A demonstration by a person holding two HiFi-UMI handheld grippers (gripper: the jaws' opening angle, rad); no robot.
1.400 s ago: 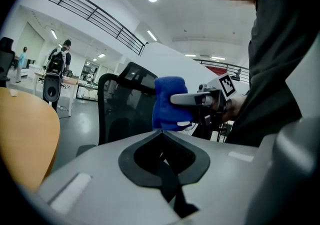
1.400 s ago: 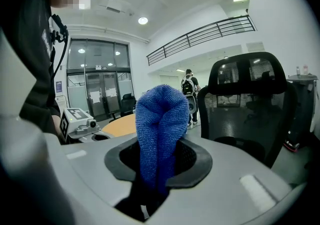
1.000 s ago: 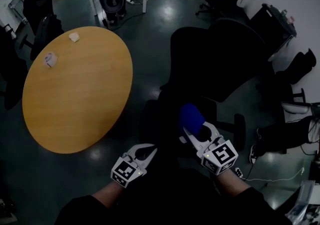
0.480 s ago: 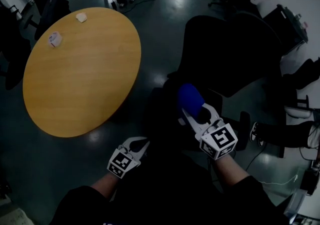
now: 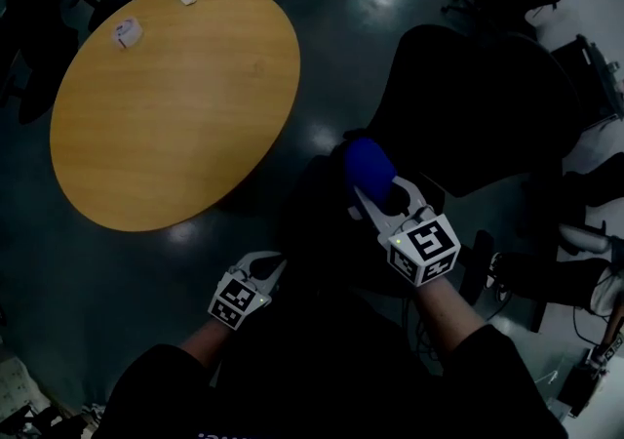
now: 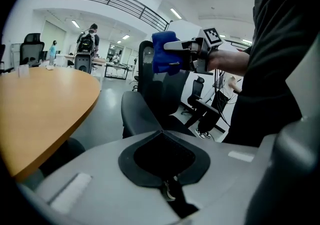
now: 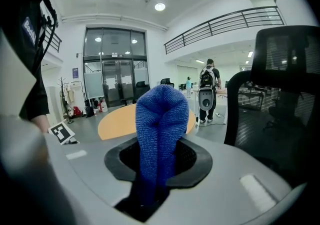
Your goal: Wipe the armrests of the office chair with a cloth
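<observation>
Head view: cloth (image 5: 369,166) nr chair (image 5: 468,105) backrest edge.

The right claw (image 5: 385,198) sits just right of centre, gripping a bunched blue cloth (image 5: 369,166) in front of the black office chair (image 5: 468,105), which fills the frame from 1 to 3 o'clock. The left claw (image 5: 270,264) is low at 7 o'clock, well apart from the cloth. A round wooden counter (image 5: 166,105) spreads at 10 o'clock, with two small white things (image 5: 127,33) near its far edge.
</observation>
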